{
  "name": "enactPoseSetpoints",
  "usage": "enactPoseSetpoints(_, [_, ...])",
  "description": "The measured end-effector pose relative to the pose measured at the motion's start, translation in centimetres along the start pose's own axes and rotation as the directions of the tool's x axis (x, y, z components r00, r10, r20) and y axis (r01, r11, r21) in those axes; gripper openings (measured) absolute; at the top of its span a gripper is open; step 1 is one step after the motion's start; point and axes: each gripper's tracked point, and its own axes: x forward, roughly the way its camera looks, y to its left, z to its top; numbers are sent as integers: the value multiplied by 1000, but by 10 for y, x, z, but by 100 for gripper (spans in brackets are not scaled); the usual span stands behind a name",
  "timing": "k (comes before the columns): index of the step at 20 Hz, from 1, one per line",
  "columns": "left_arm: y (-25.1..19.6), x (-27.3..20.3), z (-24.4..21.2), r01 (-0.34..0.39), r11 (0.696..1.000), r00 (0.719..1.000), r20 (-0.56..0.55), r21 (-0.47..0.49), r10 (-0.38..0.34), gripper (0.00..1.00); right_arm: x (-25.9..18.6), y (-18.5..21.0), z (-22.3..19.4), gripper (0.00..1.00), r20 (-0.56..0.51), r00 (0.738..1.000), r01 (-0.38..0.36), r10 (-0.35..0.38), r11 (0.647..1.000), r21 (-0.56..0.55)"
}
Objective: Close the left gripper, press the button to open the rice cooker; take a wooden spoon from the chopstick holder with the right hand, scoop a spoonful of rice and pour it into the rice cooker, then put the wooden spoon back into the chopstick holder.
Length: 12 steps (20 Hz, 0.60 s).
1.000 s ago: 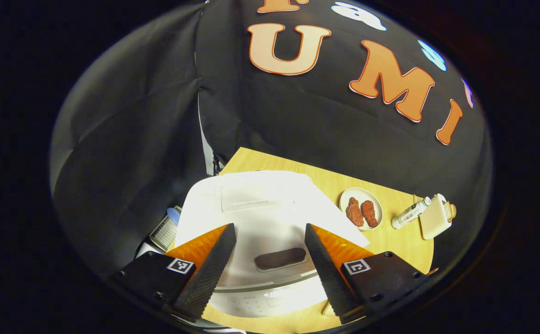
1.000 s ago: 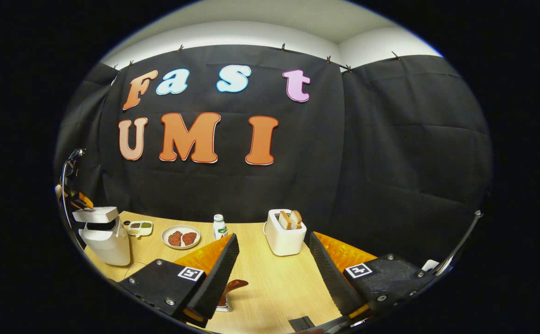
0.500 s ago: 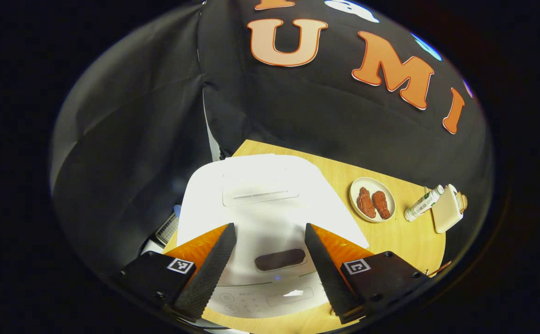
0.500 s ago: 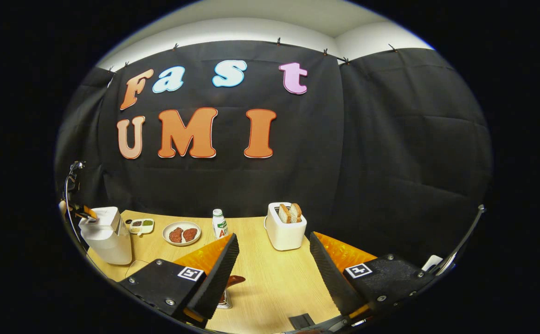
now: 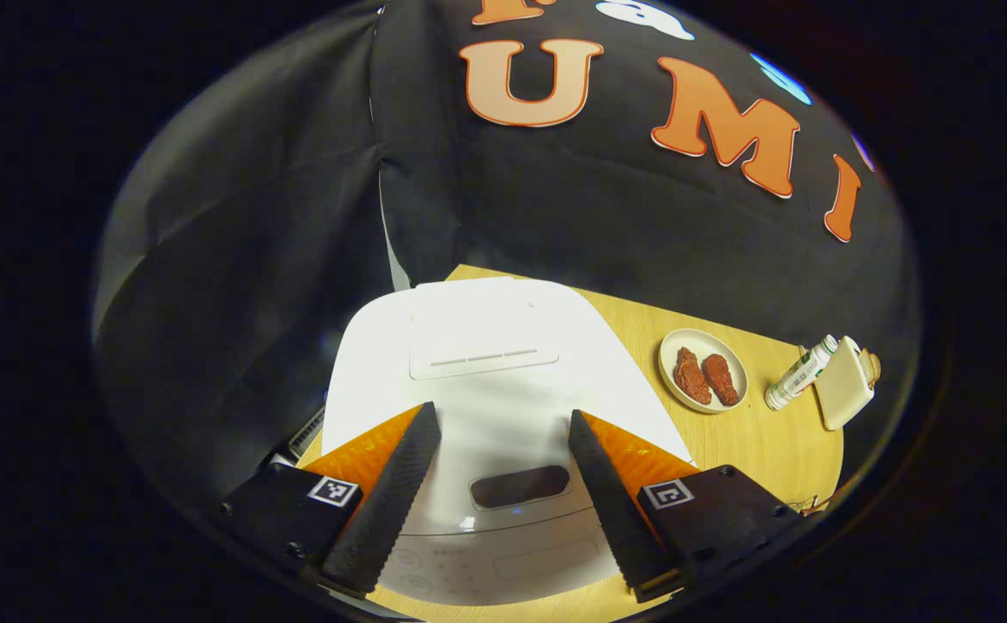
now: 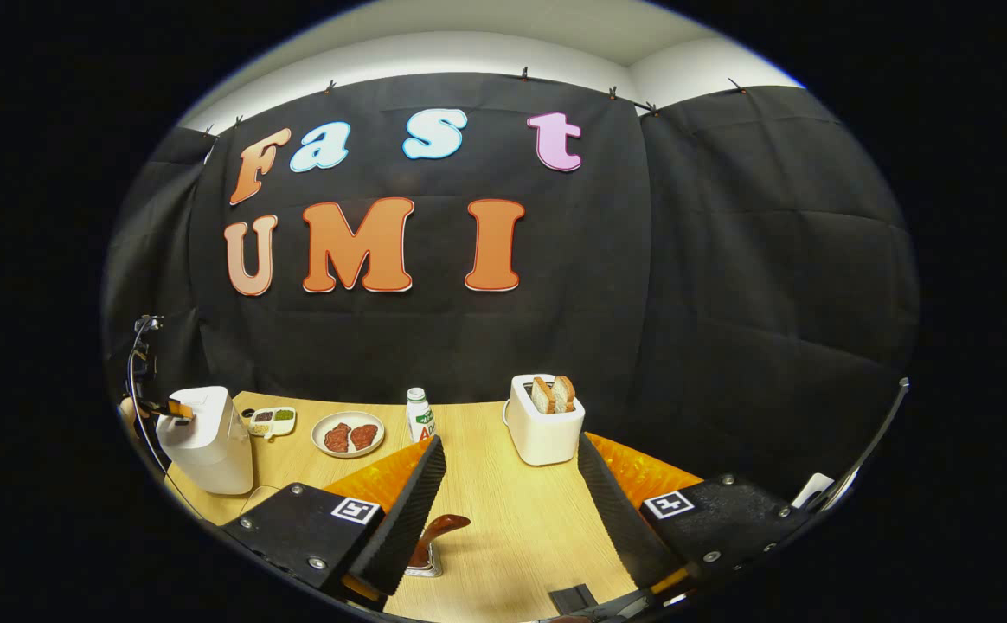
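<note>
The white rice cooker [image 5: 477, 363] lies right under my left gripper [image 5: 502, 415], its lid down. The dark oval button [image 5: 521, 486] shows between the two open fingers, near the front control panel; nothing is held. In the right gripper view the cooker [image 6: 208, 446] stands at the table's far left, with the left gripper [image 6: 176, 407] over its top. My right gripper [image 6: 509, 441] hangs open above the table. A brown wooden spoon handle [image 6: 441, 528] sticks up from a small holder [image 6: 424, 567] just inside its left finger, partly hidden by it.
On the wooden table [image 6: 512, 510] stand a plate with two red meat pieces [image 6: 348, 434], a small bottle [image 6: 420, 415], a white toaster with bread slices [image 6: 542, 424] and a little condiment tray [image 6: 272, 420]. A black flat item [image 6: 573, 597] lies at the near edge.
The left gripper has drawn back slightly, so more of the cooker's front panel shows below the button. The right gripper has shifted only a little; both stay open.
</note>
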Motion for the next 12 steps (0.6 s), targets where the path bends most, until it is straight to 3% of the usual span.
enactPoseSetpoints(6, [-8,-18,1,47,993,998,-44,110,-43,100,2,15,5,95,23,1000,-22,22,999,31])
enactPoseSetpoints(8, [-18,-38,29,52,993,995,78,105,-61,100,-2,20,12,95,36,999,-30,30,999,20])
enactPoseSetpoints(12, [-37,-107,74,99,990,962,243,103,-122,100,-5,19,33,95,78,997,-29,30,1000,-10])
